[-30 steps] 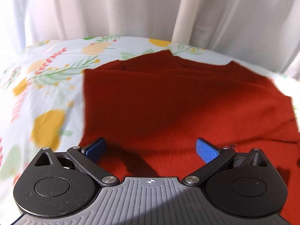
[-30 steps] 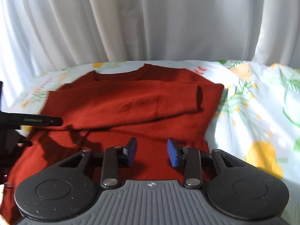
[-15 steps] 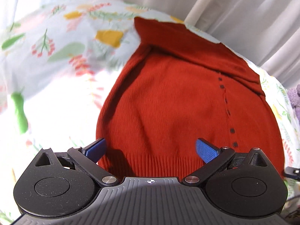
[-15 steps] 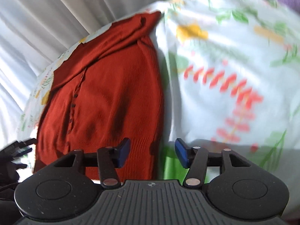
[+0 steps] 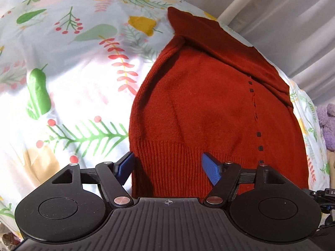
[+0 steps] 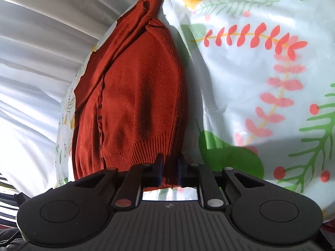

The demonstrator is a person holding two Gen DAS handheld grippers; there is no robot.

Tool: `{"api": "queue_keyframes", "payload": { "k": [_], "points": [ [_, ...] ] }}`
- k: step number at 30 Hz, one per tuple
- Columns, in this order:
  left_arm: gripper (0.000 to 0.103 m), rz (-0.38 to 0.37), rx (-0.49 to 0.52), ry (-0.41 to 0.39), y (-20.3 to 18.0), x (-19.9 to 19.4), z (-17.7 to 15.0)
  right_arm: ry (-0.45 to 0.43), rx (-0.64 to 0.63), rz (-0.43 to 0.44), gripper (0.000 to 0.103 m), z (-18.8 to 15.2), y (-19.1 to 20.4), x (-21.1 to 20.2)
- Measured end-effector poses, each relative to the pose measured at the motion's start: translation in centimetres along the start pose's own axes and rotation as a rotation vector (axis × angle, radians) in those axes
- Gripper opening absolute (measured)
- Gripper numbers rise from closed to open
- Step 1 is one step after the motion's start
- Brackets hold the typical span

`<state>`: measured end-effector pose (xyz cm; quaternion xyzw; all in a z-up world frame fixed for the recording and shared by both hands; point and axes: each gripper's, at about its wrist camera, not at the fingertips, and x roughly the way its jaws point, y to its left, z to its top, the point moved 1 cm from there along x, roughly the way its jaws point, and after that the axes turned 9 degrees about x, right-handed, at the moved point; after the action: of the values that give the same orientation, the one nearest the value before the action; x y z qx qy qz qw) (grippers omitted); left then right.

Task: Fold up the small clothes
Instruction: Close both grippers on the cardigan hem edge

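Note:
A red knitted cardigan [image 5: 209, 104] with a row of small dark buttons lies folded lengthwise on a floral bed sheet [image 5: 73, 73]. My left gripper [image 5: 168, 167] straddles the left corner of its ribbed hem. Its jaws are closing with the hem between them, and the blue pads stand apart from the knit. In the right wrist view the same cardigan [image 6: 136, 94] runs away from me. My right gripper [image 6: 170, 169] is at the hem's right corner, its jaws closing, the pads pinching the ribbed edge.
White curtains [image 5: 282, 10] hang behind the bed, also in the right wrist view as curtains [image 6: 41, 41]. A purple plush thing [image 5: 327, 123] sits at the right edge. Bare floral sheet [image 6: 261, 83] spreads to the right of the cardigan.
Both views have swung from the cardigan's long side round to its hem end. The left jaws have narrowed over the hem corner. The right jaws have closed from open onto the other corner.

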<state>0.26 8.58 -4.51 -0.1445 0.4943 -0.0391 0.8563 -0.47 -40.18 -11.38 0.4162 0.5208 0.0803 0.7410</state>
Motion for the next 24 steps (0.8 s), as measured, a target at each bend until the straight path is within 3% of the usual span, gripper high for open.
{"api": "queue_keyframes", "payload": {
  "k": [8, 11, 24],
  "points": [
    [0.045, -0.024, -0.035, 0.048, 0.9, 0.3, -0.6, 0.032, 0.017, 0.026, 0.006, -0.1, -0.2, 0.5],
    [0.032, 0.005, -0.032, 0.080, 1.0, 0.5, -0.7, 0.035, 0.022, 0.032, 0.006, 0.0, -0.3, 0.6],
    [0.034, -0.049, -0.088, 0.135, 2.0, 0.1, -0.9, 0.039, 0.037, 0.059, 0.006, 0.2, -0.4, 0.6]
  ]
}}
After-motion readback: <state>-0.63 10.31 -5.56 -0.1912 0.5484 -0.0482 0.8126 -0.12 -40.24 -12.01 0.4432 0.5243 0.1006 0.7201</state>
